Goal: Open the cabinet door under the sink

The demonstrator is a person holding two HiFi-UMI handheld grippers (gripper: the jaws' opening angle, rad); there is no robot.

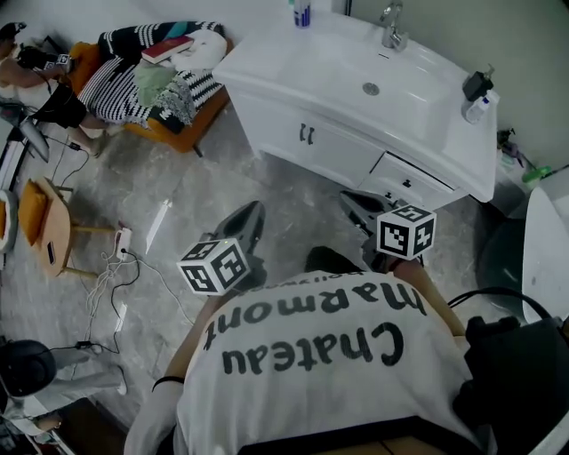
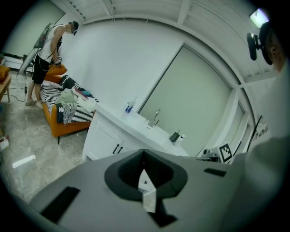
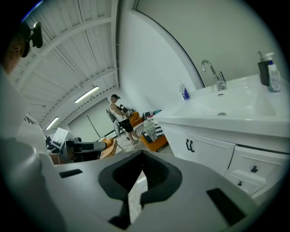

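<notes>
1. cabinet door (image 1: 342, 151): shut, directly under the white sink (image 1: 311, 67), with a pair of black handles (image 1: 307, 134) where the two door leaves meet. in my head view it sits top centre, well apart from both grippers.
2. far left, an orange sofa (image 1: 182, 131) piled with a striped blanket (image 1: 116, 89) and clothes stands just beside the cabinet's left end. a wooden stool (image 1: 53, 227) is lower down on the grey floor (image 1: 178, 204).
3. my left gripper (image 1: 256, 210) hovers over the floor and points toward the cabinet. its jaws are clenched together with nothing between them.
4. my right gripper (image 1: 348, 197) hovers alongside it, nearer the cabinet front. its jaws are likewise clenched tight and empty.
5. right of the door, two small drawers (image 1: 404, 182) with dark knobs fill the rest of the cabinet front.
6. on the bench round the sink i see a blue bottle (image 1: 302, 12) at the back left, the faucet (image 1: 391, 27) behind the basin and a dark dispenser (image 1: 476, 89) at the right corner.
</notes>
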